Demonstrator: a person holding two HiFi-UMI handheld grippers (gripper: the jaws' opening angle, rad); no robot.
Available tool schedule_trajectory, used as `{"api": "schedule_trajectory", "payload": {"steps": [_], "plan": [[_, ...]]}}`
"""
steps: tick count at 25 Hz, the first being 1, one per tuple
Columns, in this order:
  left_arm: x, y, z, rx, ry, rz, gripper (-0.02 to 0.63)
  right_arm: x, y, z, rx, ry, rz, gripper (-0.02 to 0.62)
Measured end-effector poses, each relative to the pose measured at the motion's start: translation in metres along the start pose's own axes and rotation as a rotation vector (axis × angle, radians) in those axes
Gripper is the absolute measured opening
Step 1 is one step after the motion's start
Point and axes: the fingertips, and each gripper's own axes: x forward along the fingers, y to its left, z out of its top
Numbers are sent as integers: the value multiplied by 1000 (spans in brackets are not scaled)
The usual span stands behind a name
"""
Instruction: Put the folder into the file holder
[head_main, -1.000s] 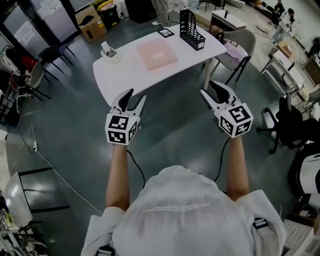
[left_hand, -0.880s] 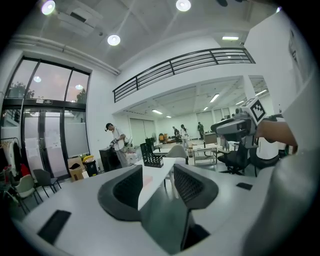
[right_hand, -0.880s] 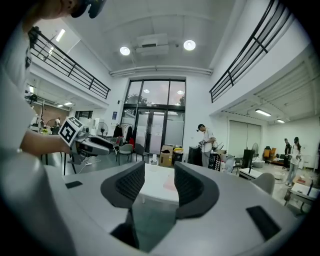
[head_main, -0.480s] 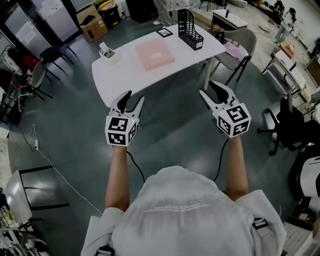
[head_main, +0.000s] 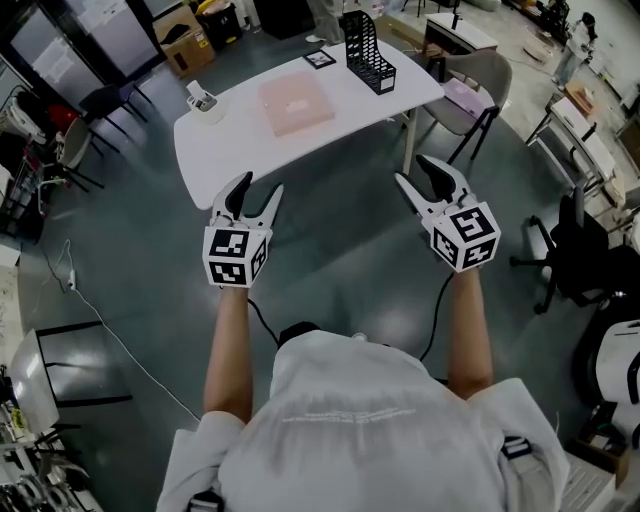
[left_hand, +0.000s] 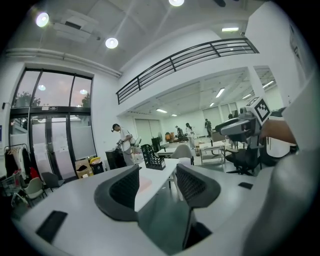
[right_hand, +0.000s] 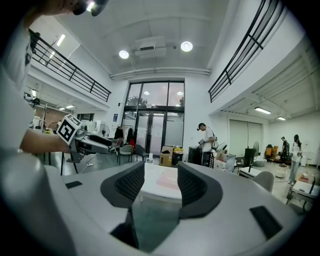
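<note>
1. Head view has the pink folder (head_main: 297, 103) lying flat on the white table (head_main: 225, 155). It sits about mid-top, a little toward the far edge, and nothing touches it.
2. The black mesh file holder (head_main: 368, 54) stands upright at the table's far right corner, clearly apart from the folder. A small dark-framed card (head_main: 320, 59) lies by the far edge just beside it.
3. A white cup (head_main: 204, 101) sits near the left edge, well away from both.
4. The left gripper (head_main: 258, 188) is held out in front of the person, pointing at the table and nearly level, with its tips about at the near edge. Its jaws have just been opening and stand apart. Nothing is between them; its own view shows only the tabletop beyond.
5. The right gripper (head_main: 414, 172) hangs over the dark floor (head_main: 340, 260) short of the table's right end, also nearly level. Its jaws are spread, grasping nothing.
6. Both bare forearms reach straight forward, side by side and well apart, with the marker cubes facing back toward the person.
7. A pale chair (head_main: 472, 92) stands by the table's right end.
</note>
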Motion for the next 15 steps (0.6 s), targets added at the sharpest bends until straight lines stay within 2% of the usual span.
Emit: {"api": "schedule_trajectory", "payload": {"steps": [9,15], "plan": [[23,4,2,0,30,46,245,4,-32,-16,40,6,-15,210],[55,35,-9,-1,29,97,270,36,-49,-18,34,16,-28,210]]}}
